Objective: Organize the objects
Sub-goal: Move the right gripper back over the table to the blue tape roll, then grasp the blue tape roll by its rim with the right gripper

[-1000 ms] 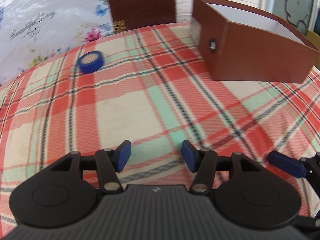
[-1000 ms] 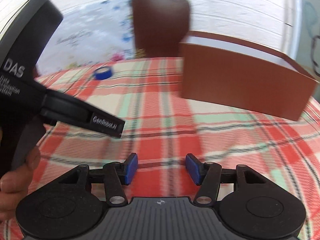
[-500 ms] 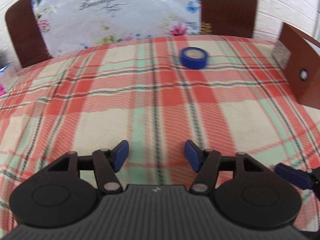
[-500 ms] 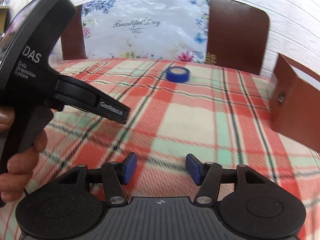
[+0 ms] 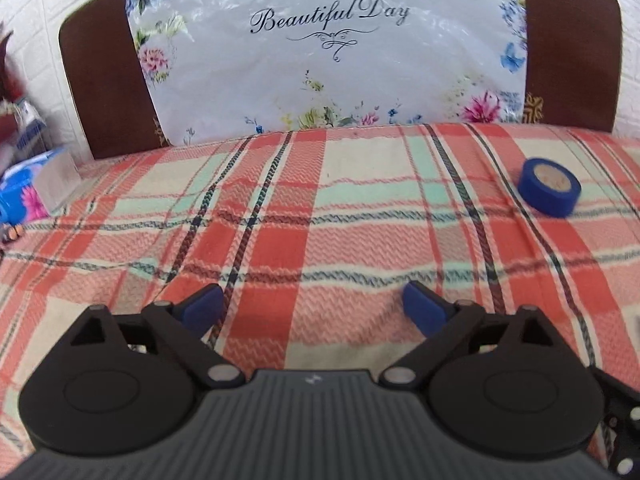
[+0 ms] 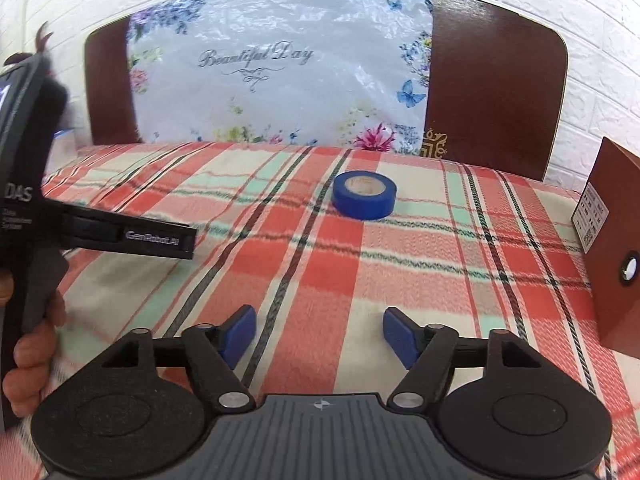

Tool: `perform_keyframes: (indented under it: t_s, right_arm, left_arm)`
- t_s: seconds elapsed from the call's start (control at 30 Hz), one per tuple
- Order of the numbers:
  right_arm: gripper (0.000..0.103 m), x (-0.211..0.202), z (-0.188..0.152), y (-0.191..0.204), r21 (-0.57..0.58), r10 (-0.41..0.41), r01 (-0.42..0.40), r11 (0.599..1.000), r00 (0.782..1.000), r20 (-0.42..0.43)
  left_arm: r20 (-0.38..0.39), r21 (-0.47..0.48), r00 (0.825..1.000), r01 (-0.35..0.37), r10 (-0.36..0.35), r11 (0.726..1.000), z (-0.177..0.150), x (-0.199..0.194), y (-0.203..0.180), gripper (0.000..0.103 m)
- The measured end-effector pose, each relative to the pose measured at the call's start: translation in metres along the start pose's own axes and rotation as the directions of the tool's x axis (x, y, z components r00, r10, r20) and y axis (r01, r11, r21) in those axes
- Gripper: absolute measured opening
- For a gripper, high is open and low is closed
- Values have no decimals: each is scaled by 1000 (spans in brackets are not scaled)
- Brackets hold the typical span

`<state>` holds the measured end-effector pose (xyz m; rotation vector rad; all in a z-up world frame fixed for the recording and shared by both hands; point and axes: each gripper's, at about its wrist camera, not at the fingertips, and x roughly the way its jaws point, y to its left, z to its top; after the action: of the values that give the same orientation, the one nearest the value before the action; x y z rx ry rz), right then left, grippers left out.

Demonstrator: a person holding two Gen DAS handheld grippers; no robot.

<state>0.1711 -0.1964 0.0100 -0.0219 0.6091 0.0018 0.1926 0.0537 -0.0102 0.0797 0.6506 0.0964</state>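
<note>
Left gripper (image 5: 312, 308): jaws are spread wide, just opened further, and nothing is seen between them; only the plaid blanket (image 5: 280, 248) lies under the gap.
Right gripper (image 6: 319, 334): jaws are parted fairly wide, also just opened further, and nothing is held.
Tape roll (image 6: 364, 194): the blue roll lies flat on the blanket, hole facing up, well apart from both grippers.
Key relation: from the right fingers the roll is found at about twelve o'clock, nearly straight ahead; from the left fingers it (image 5: 550, 192) is set off toward two o'clock. The right gripper is judged the better lined up. Being round, the roll offers no long axis.
Brown box (image 6: 616, 248): shown only in the right view, at three o'clock; it is judged the likely destination.
Left view only: a blue floral packet (image 5: 24, 196) is seen at nine o'clock.
</note>
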Motion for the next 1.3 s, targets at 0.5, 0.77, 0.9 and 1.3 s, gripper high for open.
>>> perform_keyframes:
  t_s: [0.5,0.77,0.9,1.3]
  right_arm:
    - [73,96,70,-14,11,-87,87,996,996,25]
    - [55,60,48,-10,-40,-29,29,999,1000,5]
    - [55,-10,-3,-15,-71,14,-14,997,1000,-8]
    - [56,-158,-106,-95,52,-165,167,985,986,-38]
  left_arm:
    - [19,-83,999,52,-50,995,2,12,8,103]
    - [14,-70,999,37,-37,997,3,13,7,103]
    - [12,-59,1000,27,-26,998,4,13,5,103]
    - [-160,88,861,499,-482,862,-40,-119,-121,74]
